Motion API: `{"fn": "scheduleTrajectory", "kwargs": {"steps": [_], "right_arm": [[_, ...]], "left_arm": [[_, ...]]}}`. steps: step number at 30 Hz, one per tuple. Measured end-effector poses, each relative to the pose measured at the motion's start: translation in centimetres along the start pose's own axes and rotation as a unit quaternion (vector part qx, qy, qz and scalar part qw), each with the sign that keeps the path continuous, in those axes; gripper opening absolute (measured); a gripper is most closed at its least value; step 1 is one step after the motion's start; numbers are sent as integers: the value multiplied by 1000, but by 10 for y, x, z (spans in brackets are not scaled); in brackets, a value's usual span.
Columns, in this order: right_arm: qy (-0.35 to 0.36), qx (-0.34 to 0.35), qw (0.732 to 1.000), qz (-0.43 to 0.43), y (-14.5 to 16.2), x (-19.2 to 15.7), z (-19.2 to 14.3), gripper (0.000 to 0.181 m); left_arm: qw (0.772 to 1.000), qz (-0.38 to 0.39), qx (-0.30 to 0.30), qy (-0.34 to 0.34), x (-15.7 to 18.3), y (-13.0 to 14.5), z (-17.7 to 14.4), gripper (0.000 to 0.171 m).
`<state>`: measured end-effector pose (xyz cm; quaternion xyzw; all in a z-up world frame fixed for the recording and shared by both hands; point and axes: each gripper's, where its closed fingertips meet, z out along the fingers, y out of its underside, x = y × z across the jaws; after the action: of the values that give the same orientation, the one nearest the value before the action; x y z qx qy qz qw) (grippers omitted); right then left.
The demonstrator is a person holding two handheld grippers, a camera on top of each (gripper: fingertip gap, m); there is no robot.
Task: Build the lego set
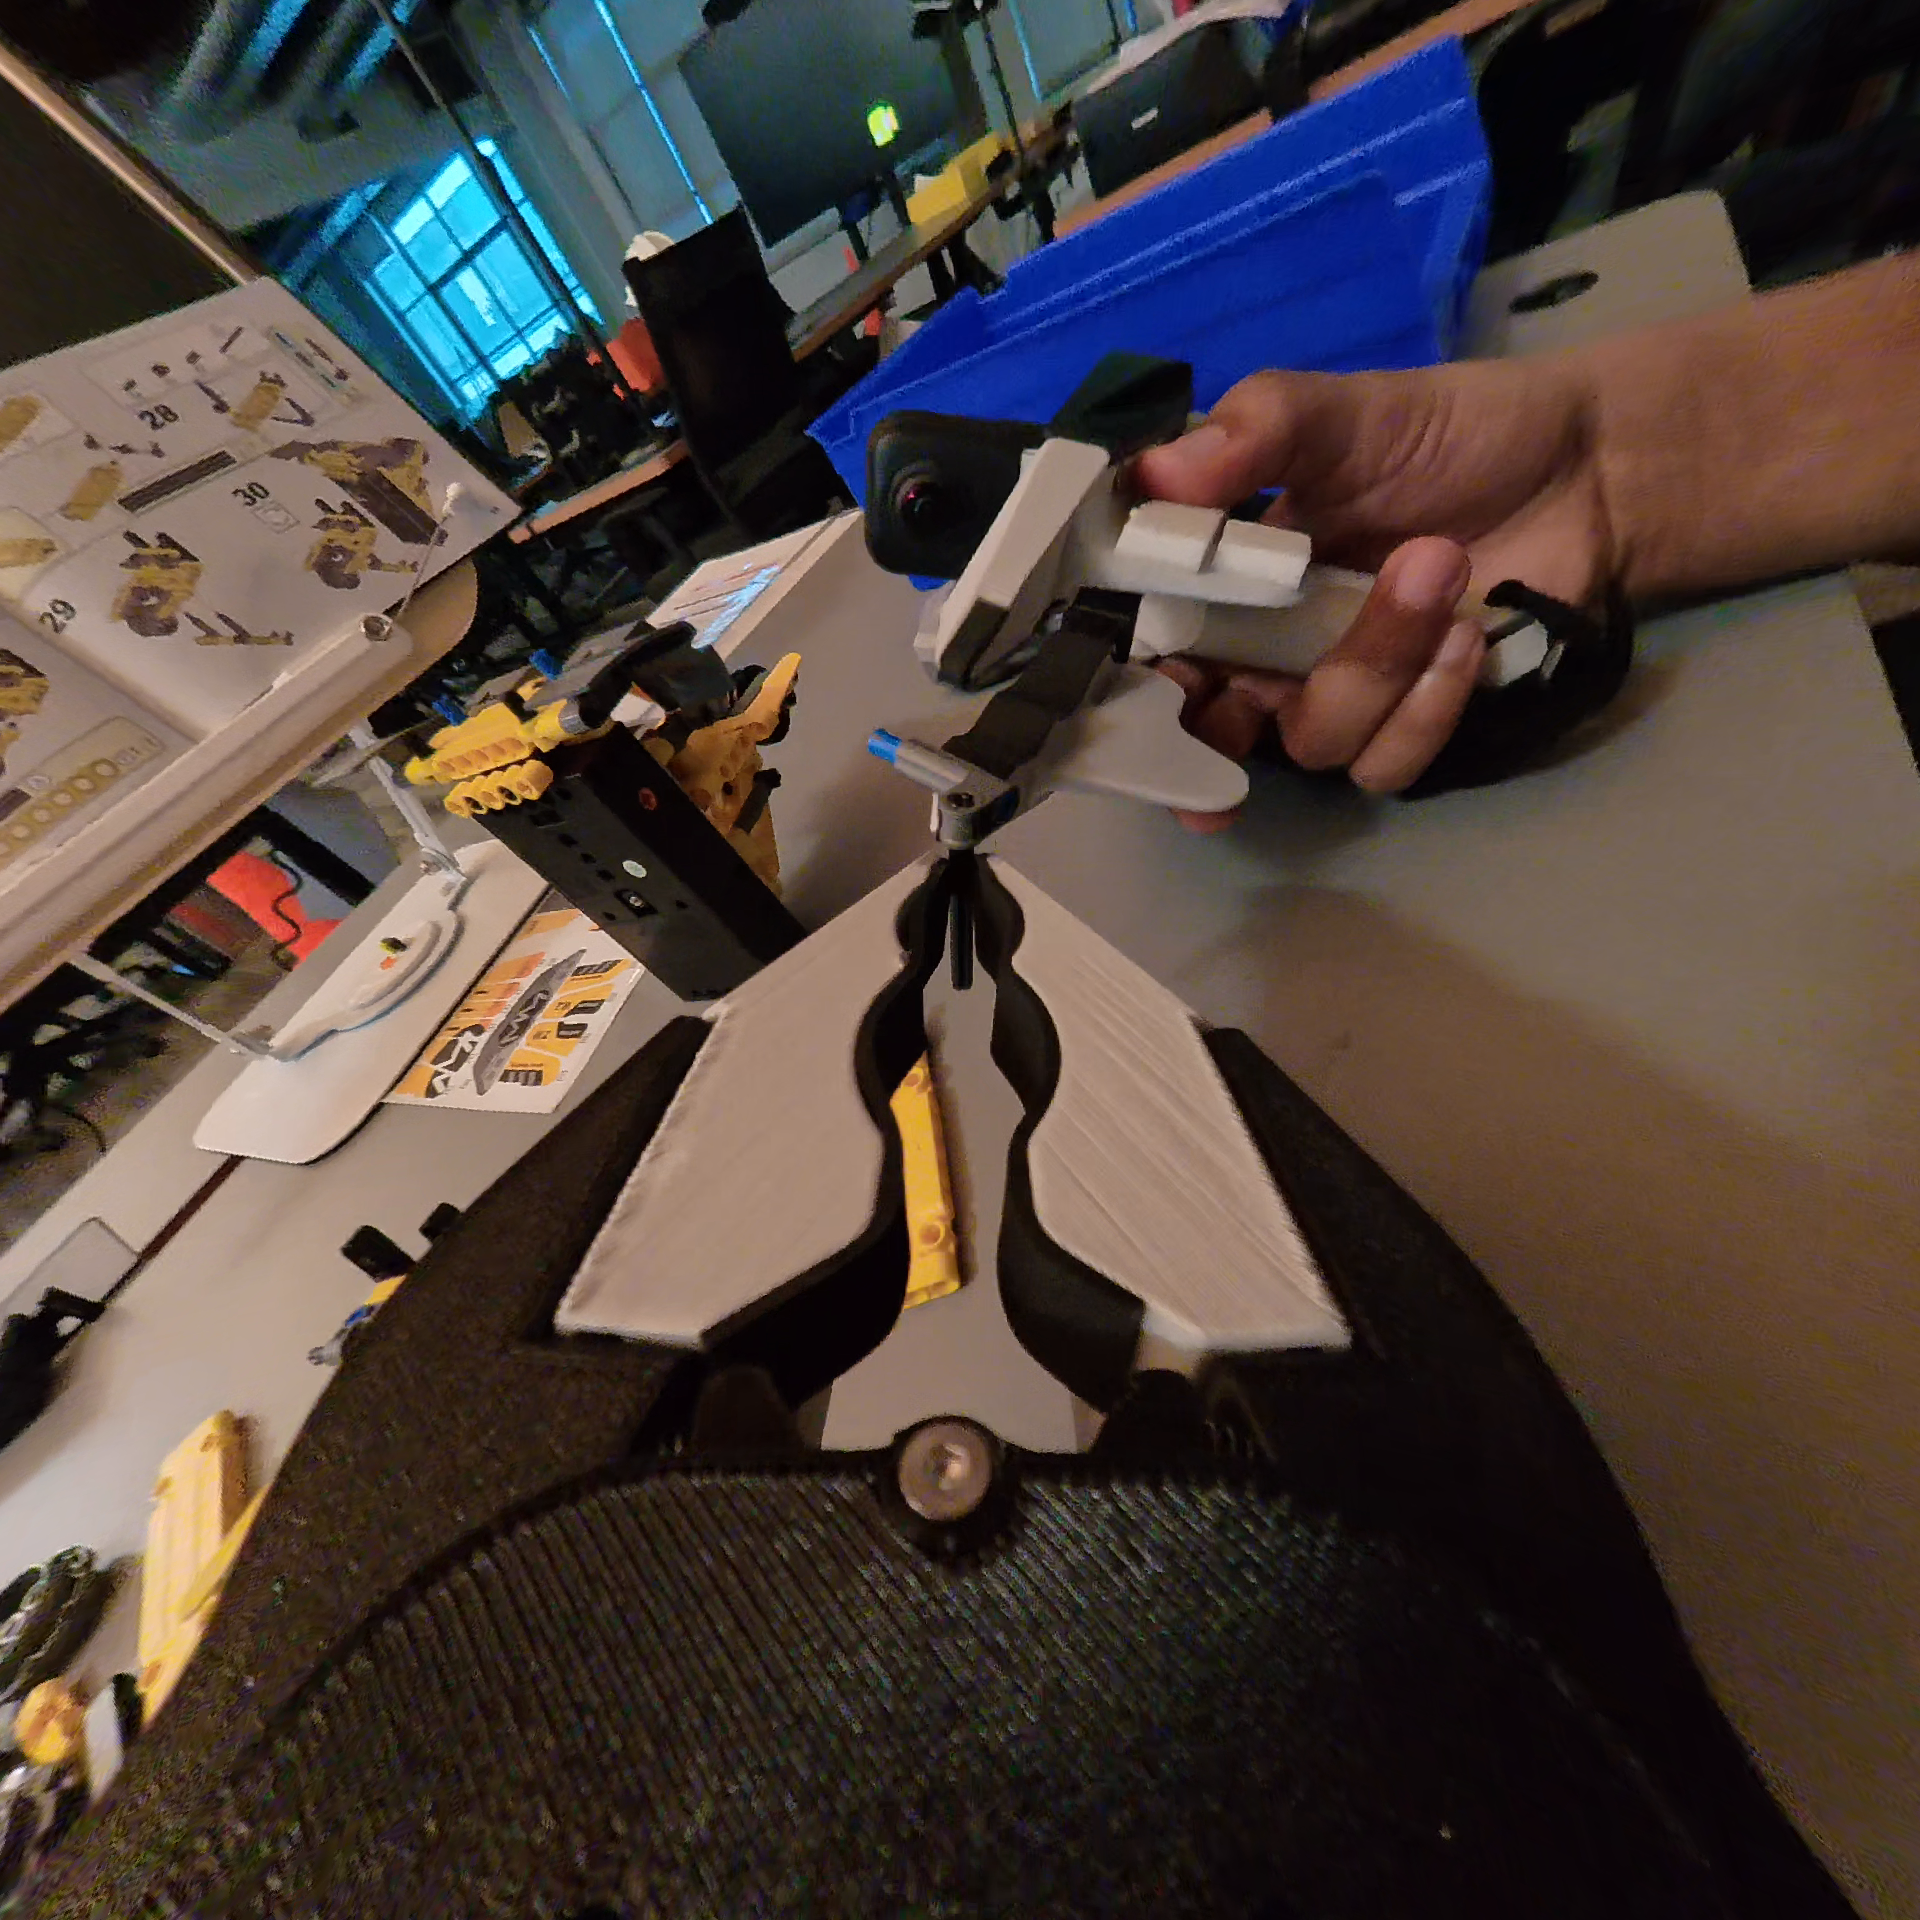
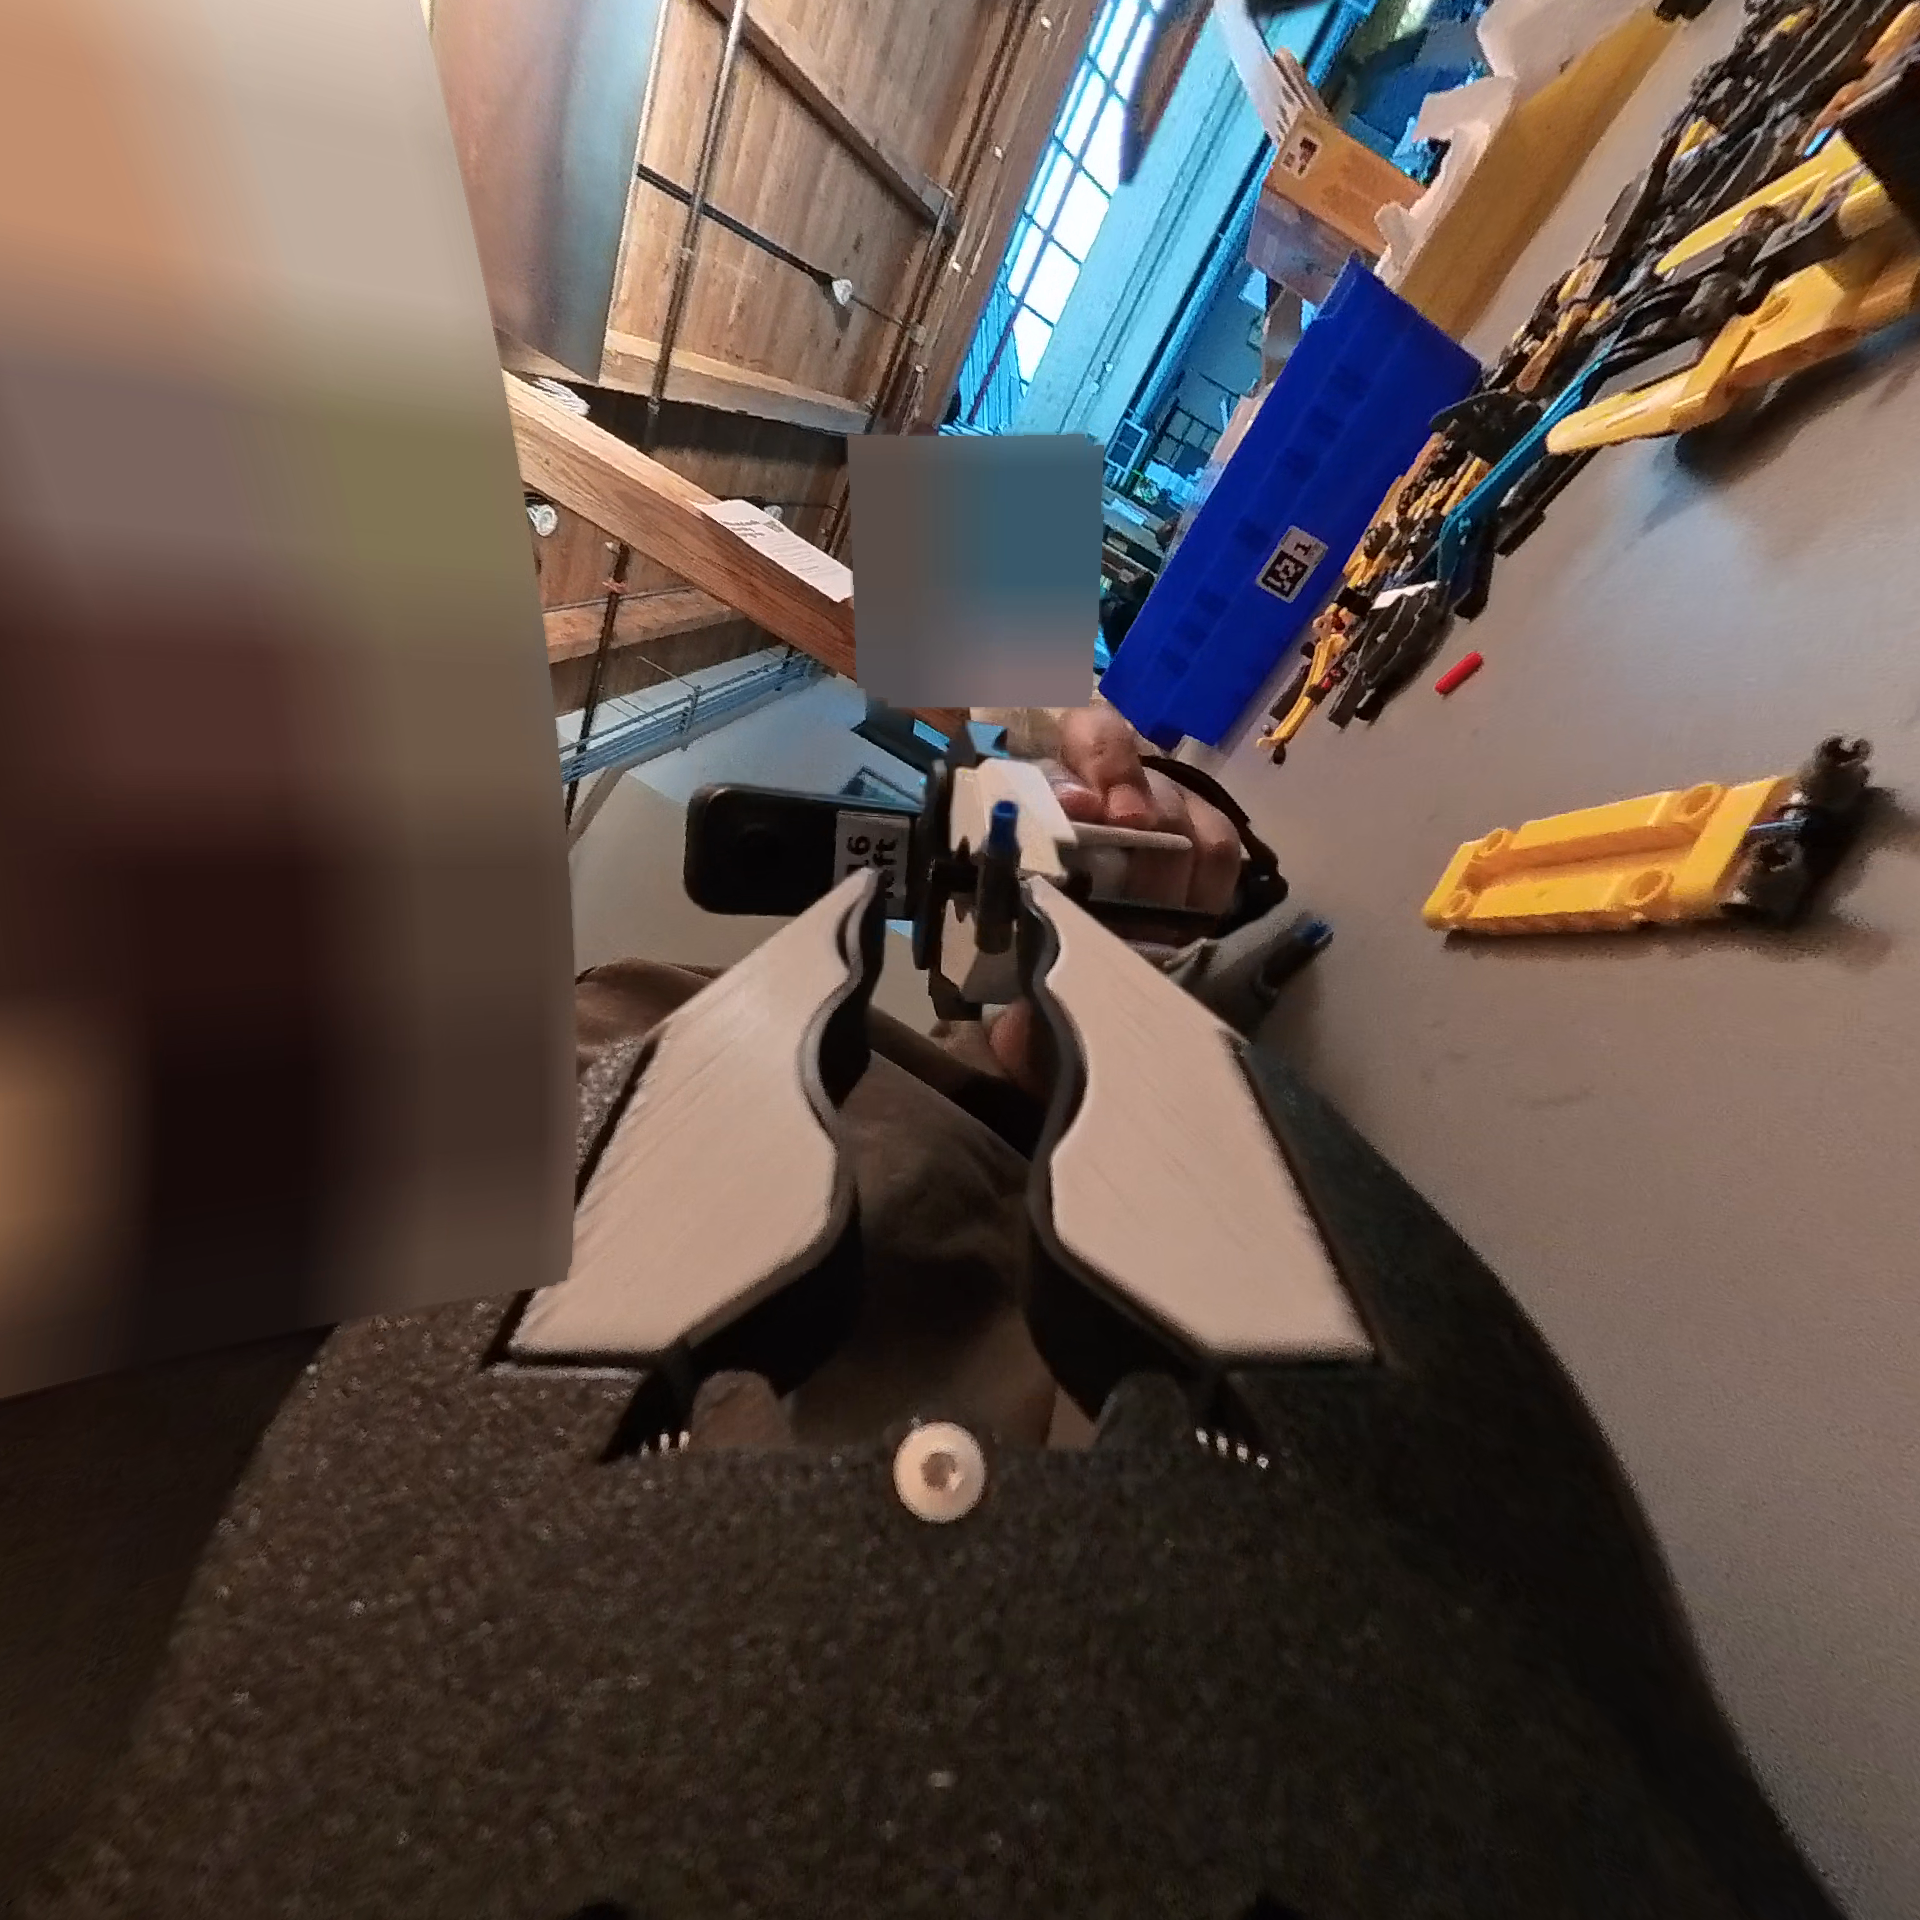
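Observation:
In the left wrist view, my left gripper [image 1: 961,868] is shut on a thin black axle [image 1: 961,935] that stands up between its tips. On top of the axle sits a small grey connector [image 1: 940,774] with a blue pin. My right gripper [image 1: 992,795], held by a hand [image 1: 1403,582], comes in from the right and is shut on that connector above the grey table [image 1: 1558,1039]. In the right wrist view, the connector [image 2: 997,894] sits between my right gripper's tips [image 2: 961,909]. The left gripper's black camera [image 2: 758,862] faces me just behind it.
A yellow and black brick model [image 1: 644,790] stands at left, below an instruction booklet on a stand [image 1: 208,499]. A sticker sheet [image 1: 520,1029], a yellow beam [image 1: 930,1174] and a yellow panel [image 2: 1610,852] lie on the table. A blue bin [image 1: 1195,281] stands behind.

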<state>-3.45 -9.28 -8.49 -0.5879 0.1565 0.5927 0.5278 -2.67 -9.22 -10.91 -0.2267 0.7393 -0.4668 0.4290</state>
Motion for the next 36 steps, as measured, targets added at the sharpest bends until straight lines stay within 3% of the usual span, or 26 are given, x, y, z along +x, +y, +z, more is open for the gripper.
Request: {"fn": "scheduleTrajectory", "kwargs": {"steps": [1, 3, 10, 13, 15, 18, 20, 22, 24, 26, 31, 33, 36], "right_arm": [[9, -6, 1000, -4, 1, 2, 1, 19], [32, -14, 999, -19, 4, 7, 3, 6], [68, -38, 995, -60, 8, 13, 5, 6], [87, -51, 990, -103, 7, 14, 2, 6], [111, -75, 980, -150, 9, 16, 0, 6], [161, -153, 943, -246, 21, 26, 2, 6], [196, -223, 898, -326, 30, 38, 3, 6], [187, -284, 853, -395, 38, 44, 5, 7], [154, -323, 827, -433, 44, 45, 9, 7], [141, -343, 818, -440, 43, 50, 10, 7], [137, -349, 821, -431, 36, 58, 13, 7], [142, -347, 819, -434, 36, 58, 13, 7], [156, -350, 810, -444, 37, 62, 13, 7]], "left_arm": [[1000, 7, -1, 0, 1, 0, -1, 2], [1000, 16, -1, 2, 1, 0, -3, 2], [999, 42, -32, -6, 2, 10, -6, 3], [999, 3, -53, -7, -9, 21, -13, 34], [997, -50, -60, -7, -19, 29, -18, 45], [987, -118, -110, 0, -29, 50, -20, 49], [979, -133, -152, 23, -26, 65, -18, 54], [977, -118, -173, 35, -27, 73, -17, 53], [977, -120, -168, 57, -29, 69, -15, 52], [976, -137, -152, 79, -34, 62, -13, 51], [962, -223, -112, 110, -51, 59, -5, 43], [960, -246, -88, 102, -57, 58, -6, 31], [962, -254, -65, 73, -67, 56, -13, 29]]}}
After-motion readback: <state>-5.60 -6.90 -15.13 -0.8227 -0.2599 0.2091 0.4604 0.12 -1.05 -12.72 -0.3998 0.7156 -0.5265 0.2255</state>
